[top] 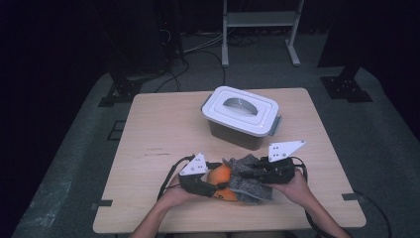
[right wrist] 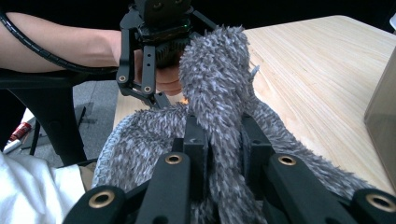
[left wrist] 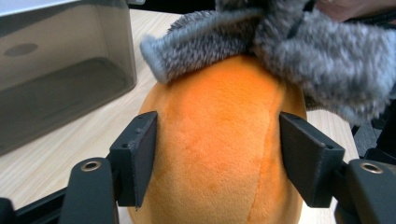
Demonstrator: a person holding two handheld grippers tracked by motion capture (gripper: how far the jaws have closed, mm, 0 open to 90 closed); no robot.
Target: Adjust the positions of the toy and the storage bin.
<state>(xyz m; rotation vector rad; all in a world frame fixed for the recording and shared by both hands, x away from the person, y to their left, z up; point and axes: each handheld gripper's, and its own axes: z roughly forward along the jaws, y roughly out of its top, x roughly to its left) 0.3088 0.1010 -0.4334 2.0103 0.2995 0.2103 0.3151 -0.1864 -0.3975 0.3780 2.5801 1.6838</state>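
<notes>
**A darkened recording lab**

A lone wooden bench [top: 148, 129] is standing on grey carpet [top: 376, 144] amid black surroundings. Cables [top: 198, 49] are trailing across the floor, a white metal frame [top: 260, 29] is rising behind, and black stand feet [top: 346, 87] are flanking the bench like studio equipment.

Orange plush toy [left wrist: 219, 154], speckled grey fuzzy cloth [right wrist: 215, 93].
</notes>
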